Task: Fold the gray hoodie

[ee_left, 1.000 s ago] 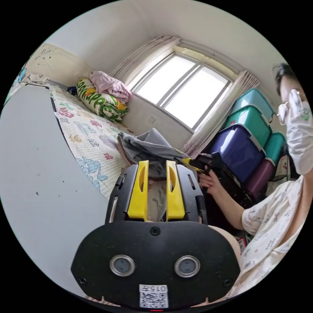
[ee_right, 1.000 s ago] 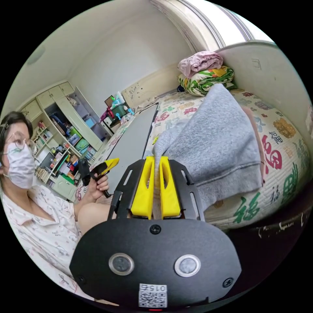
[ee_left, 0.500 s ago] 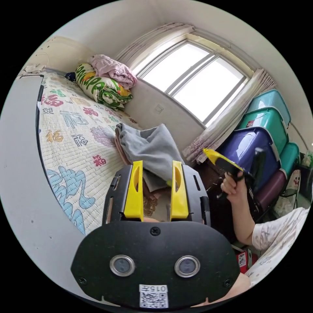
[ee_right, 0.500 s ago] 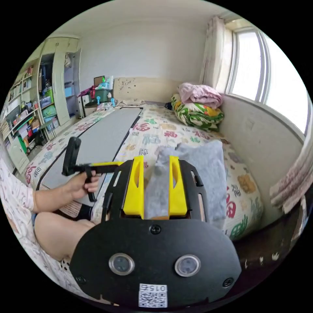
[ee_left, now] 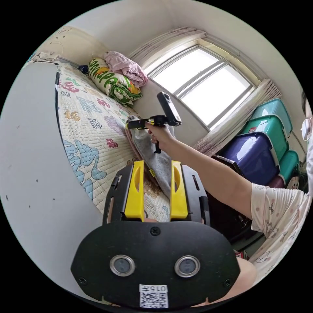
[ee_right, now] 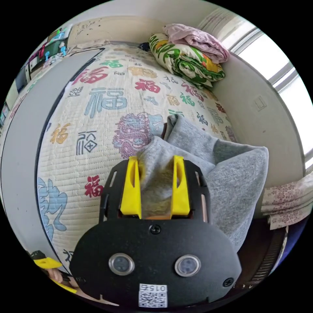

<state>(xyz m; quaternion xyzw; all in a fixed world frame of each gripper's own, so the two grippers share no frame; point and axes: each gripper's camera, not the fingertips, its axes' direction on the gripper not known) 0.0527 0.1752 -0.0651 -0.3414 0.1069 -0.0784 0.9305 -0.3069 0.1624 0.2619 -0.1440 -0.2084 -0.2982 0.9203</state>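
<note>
Quilted bed; gray hoodie between right gripper jaws.

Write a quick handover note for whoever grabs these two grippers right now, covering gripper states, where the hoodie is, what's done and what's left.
Left gripper: open, holding nothing, hovering over the patterned quilt near the bed's edge.
Right gripper: open, jaws either side of a raised fold of the gray hoodie, not pressing on it.
Gray hoodie: bunched in a loose heap on the quilt by the wall under the window, with some pink fabric under it.
Done: hoodie is on the bed, gathered but not tidy.
Left: probably close the right gripper on the fold, then spread and fold the hoodie flat.
</note>
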